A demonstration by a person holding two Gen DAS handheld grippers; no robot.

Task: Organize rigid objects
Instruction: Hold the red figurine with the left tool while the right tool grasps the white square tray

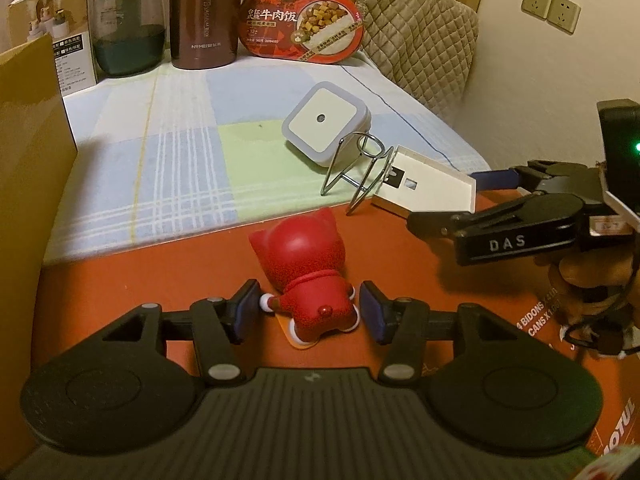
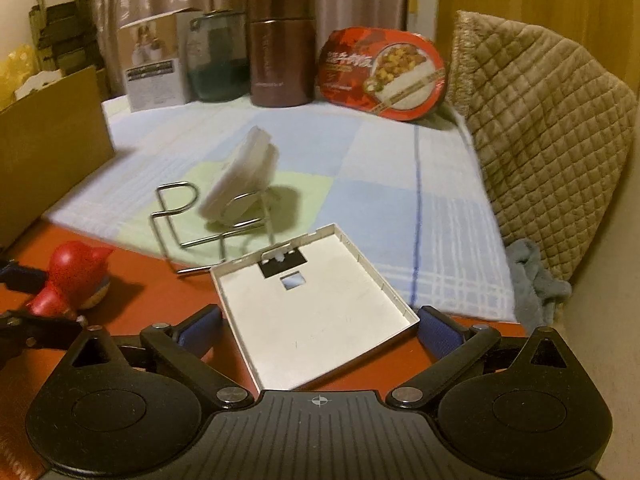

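A red cat figurine [image 1: 304, 256] lies on the red mat [image 1: 140, 276], head pointing away. My left gripper [image 1: 310, 312] is open around its body; both blue pads stand a little off its sides. The figurine [image 2: 76, 268] also shows at the left of the right wrist view. My right gripper [image 2: 320, 324] is shut on a white plastic plate [image 2: 320, 312], pads against its two side edges. The plate [image 1: 432, 184] is tilted, with a wire stand [image 1: 360, 172] hooked to its far end. A white square night light [image 1: 326, 120] leans on the checked cloth just behind the stand.
A cardboard box wall [image 1: 32, 140] rises at the left. Along the back stand a white carton [image 1: 60, 28], a green glass jar [image 1: 128, 28], a brown flask [image 1: 204, 16] and a red meal bowl [image 1: 304, 24]. A quilted cushion [image 1: 420, 36] lines the right.
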